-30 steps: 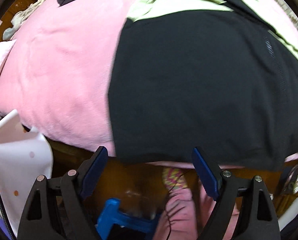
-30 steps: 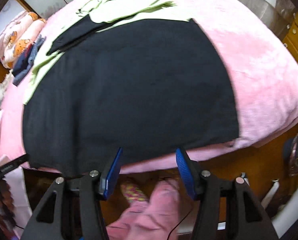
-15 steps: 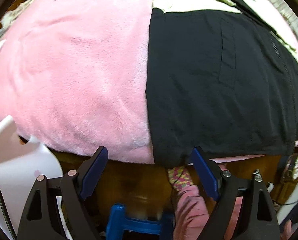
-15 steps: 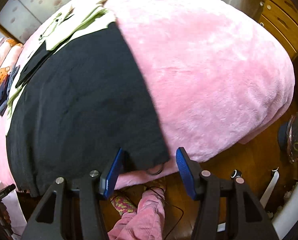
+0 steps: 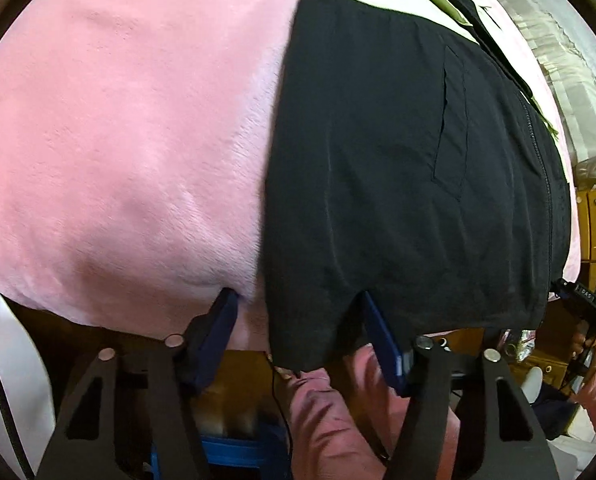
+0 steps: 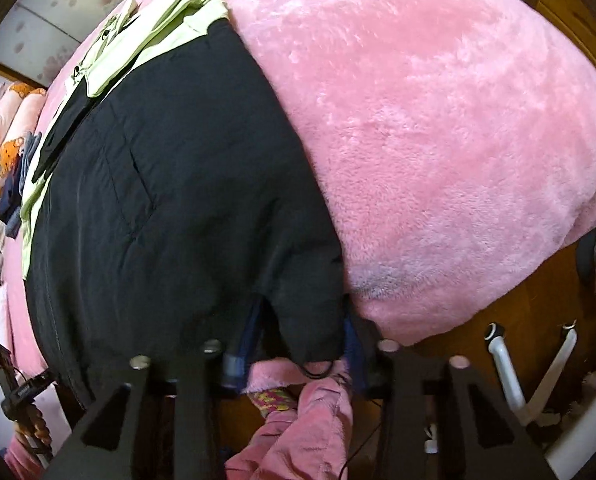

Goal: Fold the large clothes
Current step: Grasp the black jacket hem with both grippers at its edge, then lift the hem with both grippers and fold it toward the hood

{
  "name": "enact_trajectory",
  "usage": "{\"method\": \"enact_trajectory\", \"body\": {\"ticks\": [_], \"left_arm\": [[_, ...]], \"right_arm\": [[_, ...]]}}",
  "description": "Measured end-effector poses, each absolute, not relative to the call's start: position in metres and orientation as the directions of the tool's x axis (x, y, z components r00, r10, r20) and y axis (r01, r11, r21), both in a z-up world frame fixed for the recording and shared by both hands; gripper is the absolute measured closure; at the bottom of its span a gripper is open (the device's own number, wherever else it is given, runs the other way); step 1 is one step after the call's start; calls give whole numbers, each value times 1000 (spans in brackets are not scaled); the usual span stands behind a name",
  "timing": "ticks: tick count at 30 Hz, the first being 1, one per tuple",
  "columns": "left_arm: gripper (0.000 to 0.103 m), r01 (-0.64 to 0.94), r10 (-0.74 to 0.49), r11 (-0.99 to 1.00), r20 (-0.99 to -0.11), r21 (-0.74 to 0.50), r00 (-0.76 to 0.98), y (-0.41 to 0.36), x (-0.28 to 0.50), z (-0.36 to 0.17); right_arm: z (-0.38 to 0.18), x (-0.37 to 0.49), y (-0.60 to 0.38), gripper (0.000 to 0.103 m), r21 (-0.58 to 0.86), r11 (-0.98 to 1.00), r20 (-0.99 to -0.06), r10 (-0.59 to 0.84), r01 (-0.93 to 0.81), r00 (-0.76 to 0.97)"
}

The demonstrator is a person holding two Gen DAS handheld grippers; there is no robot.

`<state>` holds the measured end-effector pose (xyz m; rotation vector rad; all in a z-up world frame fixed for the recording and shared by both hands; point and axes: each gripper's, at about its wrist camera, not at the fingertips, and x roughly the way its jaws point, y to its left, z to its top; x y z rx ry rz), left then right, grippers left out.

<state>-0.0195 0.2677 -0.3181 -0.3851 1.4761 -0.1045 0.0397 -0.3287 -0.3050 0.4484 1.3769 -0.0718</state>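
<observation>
The left gripper (image 5: 298, 332) has its blue-padded fingers (image 5: 382, 344) about half spread, and they have just been closing. The lower hem corner of the black nylon jacket with pale green upper panels (image 5: 410, 168) hangs between them. The right-hand pad lies against or slightly under the cloth, while the left-hand pad stands clear of the jacket, against the fluffy pink blanket (image 5: 118, 140) covering the bed. The pads are not yet pressing the cloth together.

The right gripper (image 6: 298, 344) has its fingers (image 6: 250, 336) drawn in narrower, and they too have just been closing. The opposite hem corner of the jacket (image 6: 178, 200) sits between them and fills the gap, with both blue pads against the cloth, so the corner looks pinched.

The jacket lies flat on the pink blanket (image 6: 438, 140), zipper side up, with its hem at the bed's near edge and its green collar end at the far side. Below the hem, off the bed's edge, a pink fleece sleeve or trouser leg (image 6: 310, 420) of the person shows over the brown wooden floor (image 6: 518, 300). Beyond the jacket's collar end, a bear-printed quilt (image 6: 6, 128) lies bundled.
</observation>
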Motion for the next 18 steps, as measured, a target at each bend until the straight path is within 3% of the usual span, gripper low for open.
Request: {"method": "enact_trajectory", "body": {"ticks": [1, 3, 7, 11, 18], "left_arm": [[48, -166, -304, 933, -947, -318, 106, 267, -24, -323], [63, -185, -323, 923, -941, -337, 103, 263, -27, -327], [81, -210, -297, 926, -949, -314, 109, 258, -30, -325], [87, -250, -249, 931, -964, -266, 96, 248, -37, -313], [94, -345, -270, 889, -953, -302, 141, 235, -39, -274]], "right_arm": [[-303, 38, -327, 77, 262, 915, -957, 203, 308, 209], [-300, 37, -326, 80, 259, 913, -956, 196, 314, 218], [-290, 35, -319, 83, 272, 908, -949, 198, 320, 245], [-273, 37, -301, 84, 321, 909, -931, 251, 266, 264], [-243, 59, -256, 86, 424, 881, -891, 366, 208, 267]]}}
